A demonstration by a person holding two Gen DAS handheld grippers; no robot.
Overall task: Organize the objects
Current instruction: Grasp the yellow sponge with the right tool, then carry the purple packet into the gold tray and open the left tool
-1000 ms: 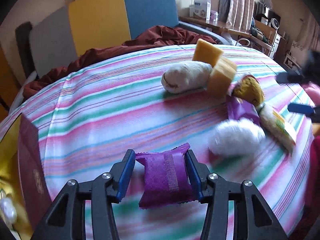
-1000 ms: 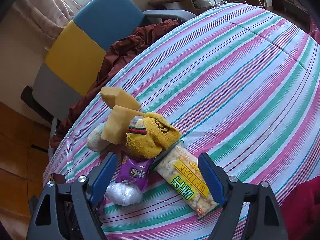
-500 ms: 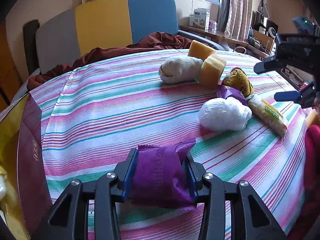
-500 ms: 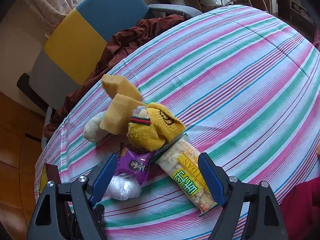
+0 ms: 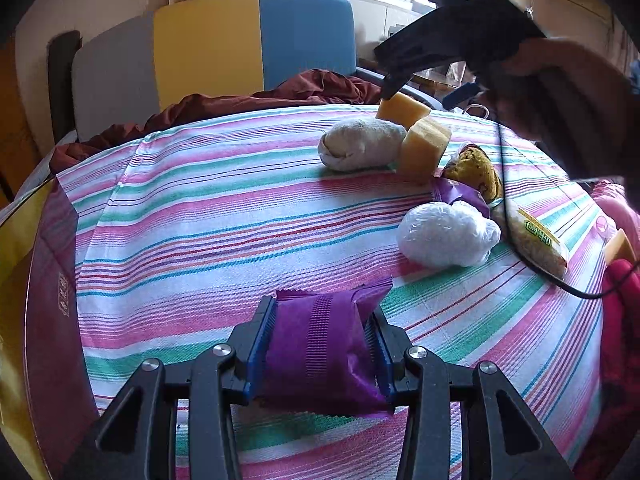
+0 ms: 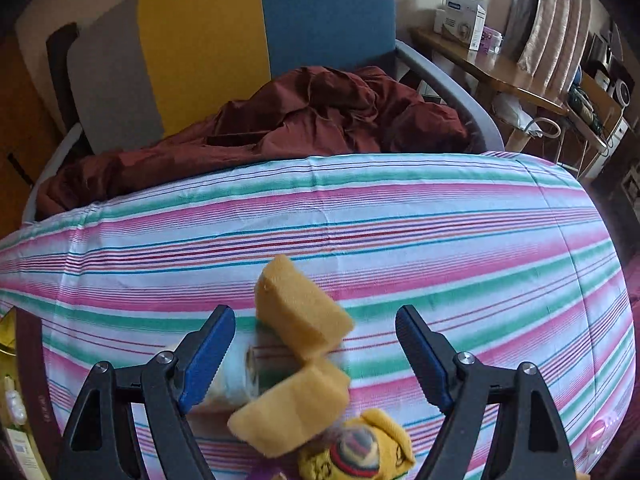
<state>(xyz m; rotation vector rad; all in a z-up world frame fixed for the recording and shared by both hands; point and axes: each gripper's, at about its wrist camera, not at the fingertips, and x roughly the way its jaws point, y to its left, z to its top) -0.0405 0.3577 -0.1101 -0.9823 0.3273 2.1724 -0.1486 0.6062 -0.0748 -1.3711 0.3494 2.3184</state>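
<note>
Left wrist view: left gripper (image 5: 320, 340) clamped on a purple snack packet (image 5: 320, 348), blue pads pressing both its sides, packet low over the near edge of the striped tablecloth (image 5: 208, 220). Wide bare stretch of cloth ahead and to the left, up to the far edge. Toward the right edge sits the cluster: white rolled towel (image 5: 360, 148), two yellow sponges, far one (image 5: 402, 110) and near one (image 5: 424, 148) just beside the towel, yellow sock (image 5: 476, 168), second purple packet (image 5: 460, 196) touching it, white plastic-wrapped bundle (image 5: 448, 236) nearest the held packet but well apart from it, long cracker pack (image 5: 536, 240) at the right edge. Right gripper (image 5: 424, 86) hangs above the far sponge. Dark red box (image 5: 44, 300) off the left edge.

Right wrist view: right gripper (image 6: 316, 348) with fingers spread wide, gripping nothing. Far sponge (image 6: 300, 312) lies between the fingers, untouched; near sponge (image 6: 292, 412) below it, sock (image 6: 360, 456) at the bottom. Open cloth (image 6: 360, 216) beyond, to the far edge, where a maroon blanket (image 6: 300, 120) lies on a chair (image 6: 240, 32).
</note>
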